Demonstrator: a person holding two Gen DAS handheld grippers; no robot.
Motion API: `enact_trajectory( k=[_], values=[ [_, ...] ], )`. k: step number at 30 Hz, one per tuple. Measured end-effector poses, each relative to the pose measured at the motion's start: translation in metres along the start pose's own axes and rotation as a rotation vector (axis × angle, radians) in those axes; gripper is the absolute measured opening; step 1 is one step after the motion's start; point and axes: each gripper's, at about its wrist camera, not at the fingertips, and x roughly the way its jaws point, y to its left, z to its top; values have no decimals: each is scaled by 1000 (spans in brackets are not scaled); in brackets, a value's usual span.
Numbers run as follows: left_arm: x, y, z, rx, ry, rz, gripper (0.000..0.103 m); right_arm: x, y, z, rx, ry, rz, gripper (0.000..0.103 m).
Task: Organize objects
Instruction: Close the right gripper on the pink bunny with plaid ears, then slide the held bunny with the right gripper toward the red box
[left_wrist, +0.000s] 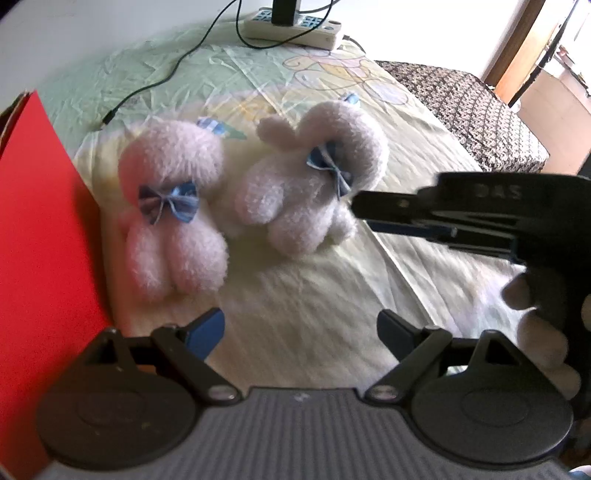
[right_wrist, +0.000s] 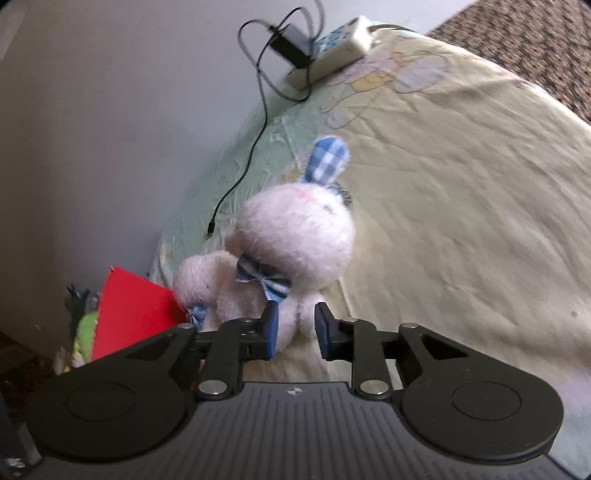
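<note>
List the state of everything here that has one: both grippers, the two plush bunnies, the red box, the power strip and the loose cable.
left gripper: open, empty.
right gripper: open, fingers straddling a bunny leg.
right bunny: lying tilted on the bedsheet.
left bunny: lying beside the red box.
power strip: adapter plugged in.
cable: loose end unplugged.

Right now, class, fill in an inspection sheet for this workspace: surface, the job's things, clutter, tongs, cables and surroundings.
Surface: bed sheet, pale yellow-green, creased.
Job's things: two plush bunnies with blue bows, left bunny and right bunny, lying side by side; red box at the left.
Clutter: nothing seen.
Tongs: left tongs open, empty; right tongs open around a foot of the right bunny.
Cables: black cable trailing from power strip.
Surroundings: white wall; dark patterned cover.
</note>
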Motion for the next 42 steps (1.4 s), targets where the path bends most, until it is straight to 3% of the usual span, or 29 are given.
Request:
enact_trajectory(
  k=[8,17,27,42],
  values=[
    [3,10,0,-12,5,15,90,37,18,-1,-65,62,-19,34],
    [10,21,3,-39,21,33,90,36,1,2,46,60,54,26],
    [5,13,1,-15,20,63,90,5,7,-4,-12,60,42,24],
    [-16,-16,-17,74,-10,108,90,-41,-3,-46,-52,80,1,23]
  ],
)
